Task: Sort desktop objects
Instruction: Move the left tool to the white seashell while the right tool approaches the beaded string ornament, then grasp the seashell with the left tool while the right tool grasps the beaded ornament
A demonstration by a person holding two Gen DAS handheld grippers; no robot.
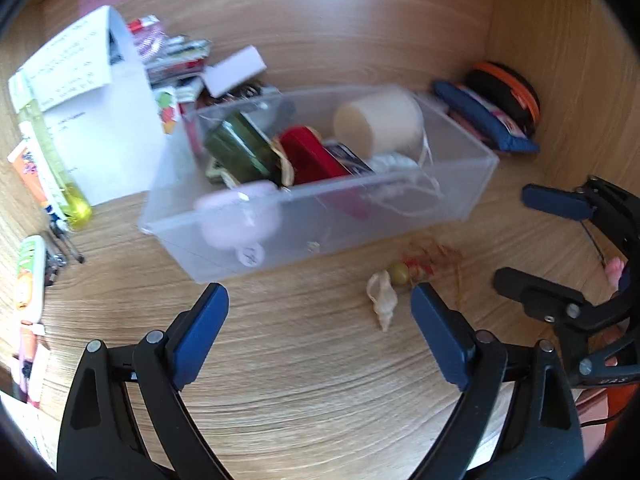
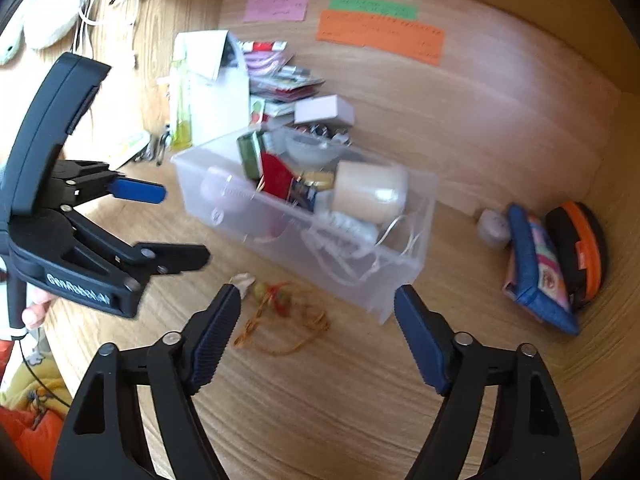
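Both grippers hang over the desk (image 1: 320, 380) with jaws spread wide and nothing between them: the left gripper (image 1: 320, 320) and the right gripper (image 2: 318, 320). A clear bin (image 1: 460, 196) full of small objects sits ahead of them. Just in front of it, on the wood, lie a shell (image 1: 382, 296) and a beaded cord (image 2: 280, 320), apart from both grippers.

A wooden desk (image 2: 360, 400) carries a clear bin (image 2: 400, 276) near its middle. In front of it lie a shell (image 1: 382, 298) and a beaded cord (image 2: 280, 320). A blue pouch (image 2: 536, 268) and a black-orange case (image 2: 580, 248) stand at the right; papers (image 1: 100, 128), packets (image 1: 172, 52) and tubes (image 1: 30, 276) sit at the left.
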